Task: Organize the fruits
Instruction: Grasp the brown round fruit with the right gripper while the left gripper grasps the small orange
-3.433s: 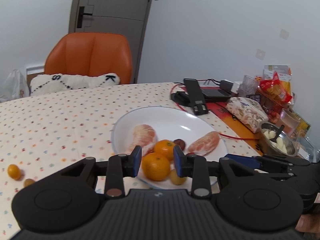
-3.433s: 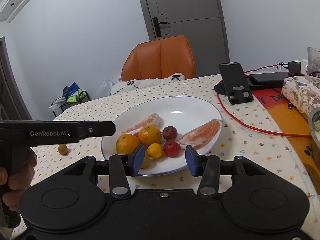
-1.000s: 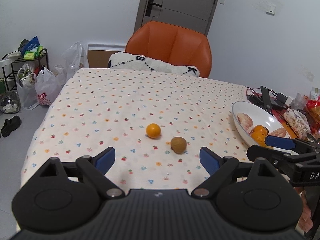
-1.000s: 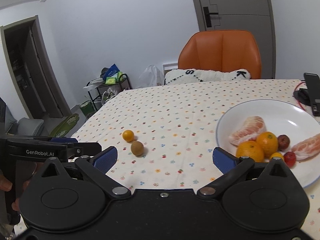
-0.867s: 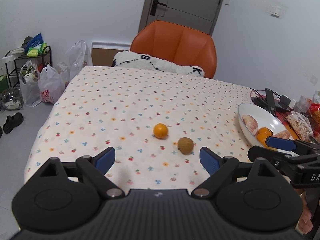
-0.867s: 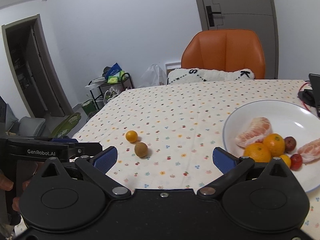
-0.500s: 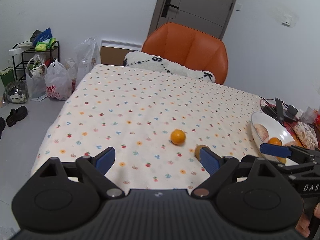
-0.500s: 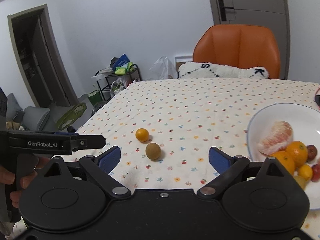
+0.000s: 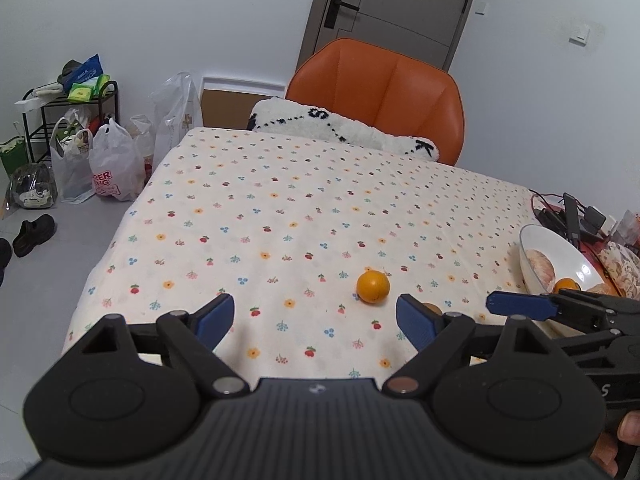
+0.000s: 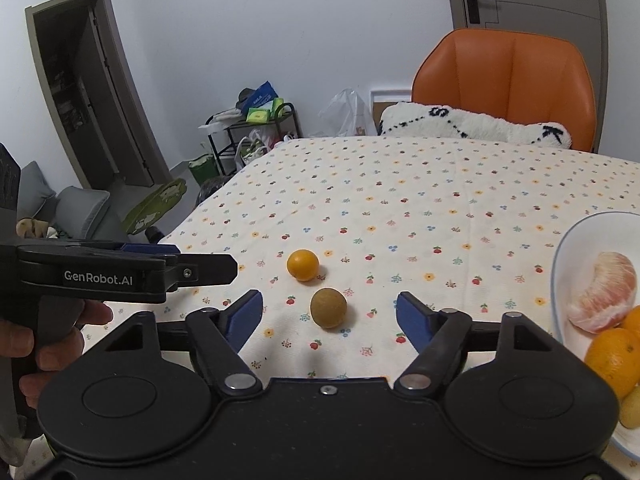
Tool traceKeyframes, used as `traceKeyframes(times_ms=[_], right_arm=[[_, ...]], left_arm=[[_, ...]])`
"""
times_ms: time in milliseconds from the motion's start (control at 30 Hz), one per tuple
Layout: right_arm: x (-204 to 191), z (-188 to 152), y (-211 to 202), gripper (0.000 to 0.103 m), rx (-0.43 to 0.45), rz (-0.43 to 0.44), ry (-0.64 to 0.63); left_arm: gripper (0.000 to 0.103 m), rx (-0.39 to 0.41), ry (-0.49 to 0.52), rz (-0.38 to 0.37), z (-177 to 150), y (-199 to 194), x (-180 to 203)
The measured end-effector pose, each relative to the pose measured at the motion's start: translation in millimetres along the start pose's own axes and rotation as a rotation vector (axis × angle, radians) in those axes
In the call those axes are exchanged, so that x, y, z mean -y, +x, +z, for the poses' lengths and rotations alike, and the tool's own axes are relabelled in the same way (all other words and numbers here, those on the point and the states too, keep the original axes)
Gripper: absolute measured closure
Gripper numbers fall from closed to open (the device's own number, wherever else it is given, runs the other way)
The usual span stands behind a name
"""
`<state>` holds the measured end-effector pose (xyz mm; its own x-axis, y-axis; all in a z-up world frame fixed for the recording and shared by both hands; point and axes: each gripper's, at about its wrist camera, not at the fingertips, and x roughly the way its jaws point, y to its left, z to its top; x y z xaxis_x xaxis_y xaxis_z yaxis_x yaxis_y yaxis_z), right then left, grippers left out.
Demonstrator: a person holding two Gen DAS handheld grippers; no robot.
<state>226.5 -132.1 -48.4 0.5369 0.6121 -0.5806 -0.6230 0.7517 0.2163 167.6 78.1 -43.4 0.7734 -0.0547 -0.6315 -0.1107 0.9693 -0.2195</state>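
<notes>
Left wrist view: left gripper (image 9: pixel 316 322), jaws spread wide, empty, lower centre. Small orange (image 9: pixel 373 286) on the dotted tablecloth (image 9: pixel 280 216), right of centre. White plate (image 9: pixel 560 248) with fruit at the right edge.

Right wrist view: right gripper (image 10: pixel 329 318), jaws spread wide, empty. Brown round fruit (image 10: pixel 329 307) between the fingertips, the small orange (image 10: pixel 303 265) just beyond. Plate (image 10: pixel 560 264) at the right edge, peeled segment (image 10: pixel 606 294) inside.
</notes>
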Motion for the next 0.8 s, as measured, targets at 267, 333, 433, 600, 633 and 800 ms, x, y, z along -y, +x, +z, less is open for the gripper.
traceKeyframes(times_ms=[267, 333, 433, 600, 633, 800], right_arm=[[-0.9, 3.1, 11.1, 0.046, -0.027, 0.014, -0.015], [-0.5, 3.5, 14.5, 0.05, -0.035, 0.018, -0.017], [0.9, 2.9, 19.0, 0.061, -0.043, 0.021, -0.01], [7.1, 1.8, 20.1, 0.081, -0.043, 0.025, 0.004], [7.9, 1.6, 18.7, 0.084, -0.039, 0.027, 0.003], [15.6, 2.0, 10.0, 0.091, -0.027, 0.02, 0.009]], left_arm=[[0.018, -0.011, 0.011, -0.007, 3.8, 9.7, 1.8], [0.021, -0.018, 0.015, -0.009, 4.0, 12.7, 2.3], [0.024, -0.028, 0.023, -0.014, 3.8, 17.3, 4.6], [0.027, -0.037, 0.036, -0.026, 6.2, 24.8, 9.9], [0.028, -0.038, 0.04, -0.029, 6.8, 26.5, 11.6], [0.033, -0.044, 0.057, -0.045, 9.6, 36.5, 20.6]])
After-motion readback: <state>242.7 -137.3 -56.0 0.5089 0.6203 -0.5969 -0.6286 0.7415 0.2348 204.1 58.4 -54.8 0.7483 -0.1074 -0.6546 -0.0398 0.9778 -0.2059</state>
